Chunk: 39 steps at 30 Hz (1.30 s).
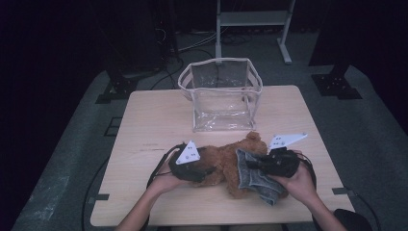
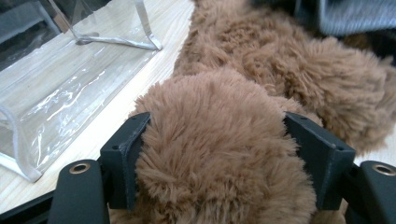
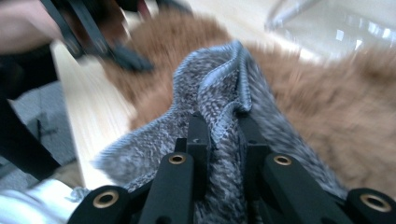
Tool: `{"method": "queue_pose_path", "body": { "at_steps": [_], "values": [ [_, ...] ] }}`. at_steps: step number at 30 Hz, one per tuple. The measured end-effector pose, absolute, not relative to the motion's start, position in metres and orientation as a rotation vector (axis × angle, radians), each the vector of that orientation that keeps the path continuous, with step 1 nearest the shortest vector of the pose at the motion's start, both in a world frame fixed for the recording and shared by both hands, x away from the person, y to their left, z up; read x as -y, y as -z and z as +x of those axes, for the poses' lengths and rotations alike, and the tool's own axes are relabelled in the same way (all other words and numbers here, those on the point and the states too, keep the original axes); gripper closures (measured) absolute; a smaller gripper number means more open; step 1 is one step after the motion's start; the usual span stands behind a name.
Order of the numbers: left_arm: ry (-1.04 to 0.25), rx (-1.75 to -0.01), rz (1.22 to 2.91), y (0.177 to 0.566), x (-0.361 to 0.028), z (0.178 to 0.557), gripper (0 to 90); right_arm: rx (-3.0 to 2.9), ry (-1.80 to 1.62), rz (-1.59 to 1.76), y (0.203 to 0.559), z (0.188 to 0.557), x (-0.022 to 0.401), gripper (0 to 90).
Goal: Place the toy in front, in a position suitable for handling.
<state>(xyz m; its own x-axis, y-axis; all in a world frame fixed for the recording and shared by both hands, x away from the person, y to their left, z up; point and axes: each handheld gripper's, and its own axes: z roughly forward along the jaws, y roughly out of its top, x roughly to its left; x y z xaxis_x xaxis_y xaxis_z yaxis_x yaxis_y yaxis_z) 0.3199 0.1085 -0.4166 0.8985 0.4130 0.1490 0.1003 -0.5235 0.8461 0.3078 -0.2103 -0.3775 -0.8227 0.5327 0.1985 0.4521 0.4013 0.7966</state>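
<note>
Teddy [image 1: 231,161] sits squeezed between our left fingers [image 2: 123,154]; right fingers [image 3: 198,135] pinch its grey knit [image 3: 224,93]. Next we probably tug that over the fur, gently.

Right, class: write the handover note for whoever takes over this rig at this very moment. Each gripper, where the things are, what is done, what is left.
Left gripper: jaws astride a plump furry part of the brown teddy bear; fur fills the gap and touches both, so it looks gripped.
Right gripper: shut on a fold of the grey knitted cloth, which lies over the bear.
The bear lies on the wooden table, toward the near edge. The clear plastic bag stands open and empty behind it.
Done: both things gripped.
Left, probably: sort out cloth and bear, then perhaps load the bag.
</note>
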Motion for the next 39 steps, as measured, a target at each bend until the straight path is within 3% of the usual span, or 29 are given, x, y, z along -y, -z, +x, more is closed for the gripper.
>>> {"method": "queue_pose_path", "body": {
  "at_steps": [5, 10, 15, 21, 26, 31, 39],
  "values": [
    [-0.441, -0.319, 2.081, 0.420, -0.111, 0.311, 28.2, -2.466, -1.373, 0.864, 0.354, 0.328, 0.204, 77.5],
    [-0.452, -0.294, 2.073, 0.419, -0.114, 0.305, 27.9, -2.479, -1.362, 0.914, 0.368, 0.346, 0.201, 77.9],
    [-0.398, -0.340, 2.064, 0.410, -0.113, 0.305, 10.0, -2.519, -1.323, 0.899, 0.392, 0.329, 0.200, 79.1],
    [-0.297, -0.352, 2.104, 0.418, -0.111, 0.305, 0.0, -2.539, -1.337, 0.850, 0.402, 0.296, 0.207, 79.5],
    [-0.310, -0.296, 2.147, 0.421, -0.110, 0.301, 0.0, -2.554, -1.322, 0.820, 0.405, 0.282, 0.207, 79.4],
    [-0.440, -0.226, 2.165, 0.425, -0.108, 0.292, 23.8, -2.540, -1.316, 0.820, 0.398, 0.283, 0.208, 78.5],
    [-0.714, -0.195, 2.133, 0.435, -0.088, 0.295, 26.6, -2.445, -1.352, 0.830, 0.372, 0.301, 0.217, 77.4]
  ]
}}
